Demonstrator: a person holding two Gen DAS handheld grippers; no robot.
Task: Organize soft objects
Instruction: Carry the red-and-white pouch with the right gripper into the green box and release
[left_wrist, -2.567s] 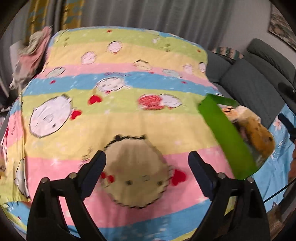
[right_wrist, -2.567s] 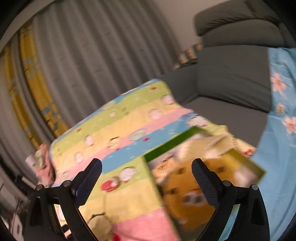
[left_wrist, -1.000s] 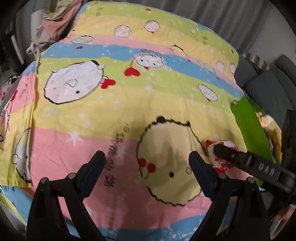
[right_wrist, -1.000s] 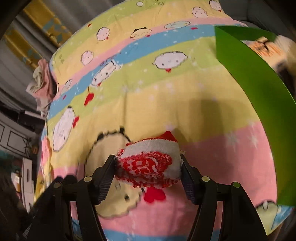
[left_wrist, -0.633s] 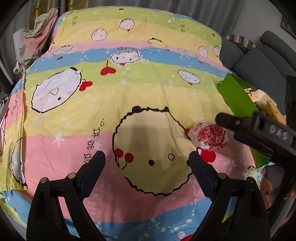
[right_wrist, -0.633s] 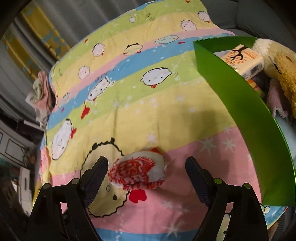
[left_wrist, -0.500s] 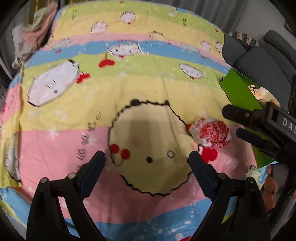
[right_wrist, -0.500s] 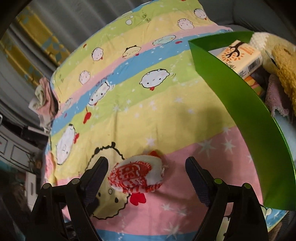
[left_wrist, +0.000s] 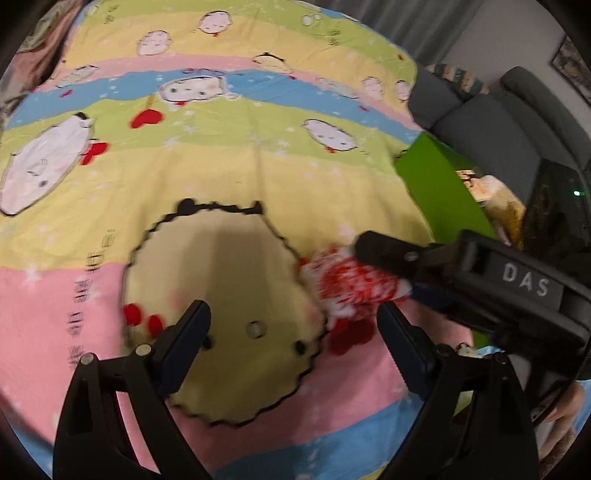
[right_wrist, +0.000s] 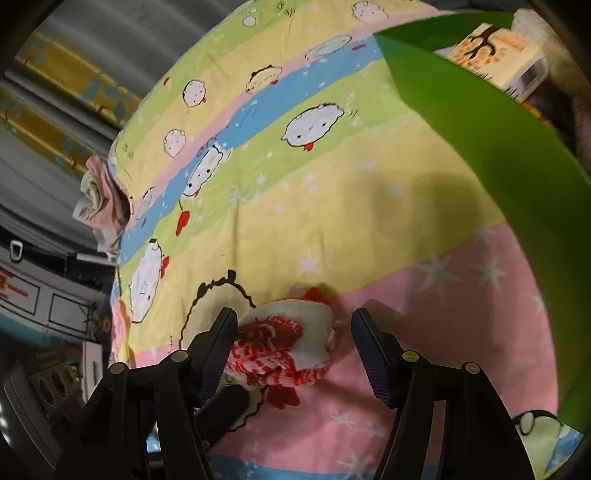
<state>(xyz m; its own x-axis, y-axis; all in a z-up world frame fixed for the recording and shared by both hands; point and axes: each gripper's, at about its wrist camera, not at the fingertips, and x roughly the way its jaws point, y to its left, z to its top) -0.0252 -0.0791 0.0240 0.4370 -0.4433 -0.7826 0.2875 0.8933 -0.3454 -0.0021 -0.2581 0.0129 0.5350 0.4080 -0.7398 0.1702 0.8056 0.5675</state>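
"DAS" on right gripper (left_wrist: 384, 280) body.

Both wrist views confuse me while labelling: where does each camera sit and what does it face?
Left wrist: on the left tongs, looking down over the striped sheet; the right tongs reach in.
Right wrist: on the right tongs, closing around the red-and-white sock; green box at right.
Shared: sock, sheet, box.
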